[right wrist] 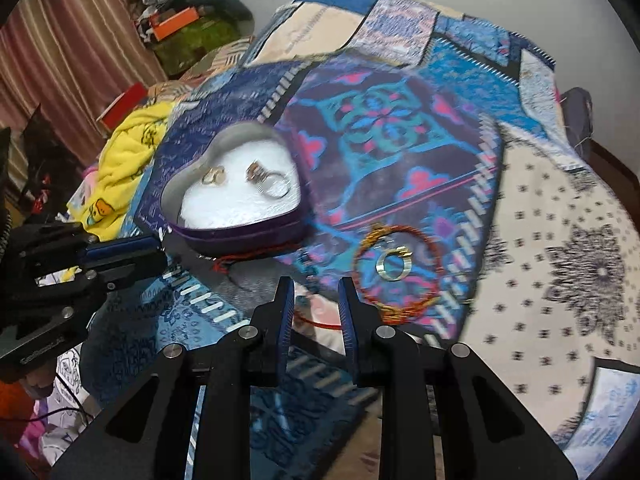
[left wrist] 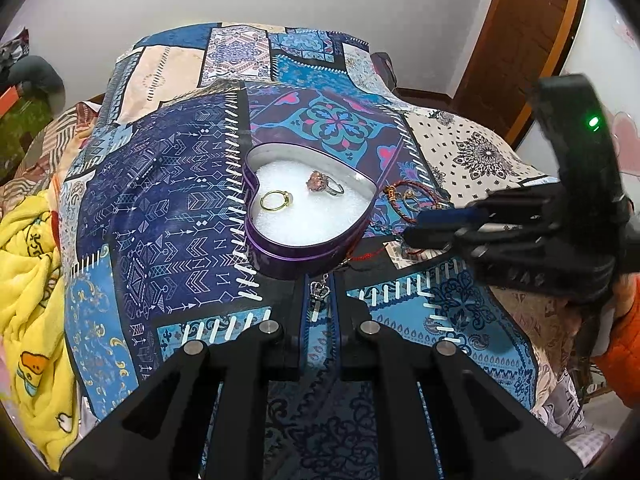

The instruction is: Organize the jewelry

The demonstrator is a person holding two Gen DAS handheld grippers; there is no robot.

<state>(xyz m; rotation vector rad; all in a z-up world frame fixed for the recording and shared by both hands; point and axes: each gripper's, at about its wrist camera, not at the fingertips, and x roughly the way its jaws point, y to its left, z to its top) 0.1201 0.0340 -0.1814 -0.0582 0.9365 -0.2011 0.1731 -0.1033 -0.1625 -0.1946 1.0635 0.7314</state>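
Note:
A purple heart-shaped tin [left wrist: 280,254] [right wrist: 248,236] with white lining sits on the patterned quilt. Inside lie a gold ring [left wrist: 274,201] [right wrist: 213,176] and a silver ring with a pink stone [left wrist: 324,184] [right wrist: 268,180]. Right of the tin lie a red cord bracelet [left wrist: 416,204] [right wrist: 400,236] and a ring [right wrist: 394,266] inside its loop. My left gripper [left wrist: 319,300] stands narrowly open around a silver crown pendant [left wrist: 320,294] by the tin's near tip; a grip cannot be told. My right gripper [right wrist: 316,300] is open and empty, just short of the bracelet.
The quilt [left wrist: 160,184] covers a raised surface that falls away on all sides. A yellow blanket [left wrist: 28,264] [right wrist: 128,148] lies to the left. A red string [right wrist: 320,322] crosses between my right fingers. A wooden door [left wrist: 520,40] stands at the back right.

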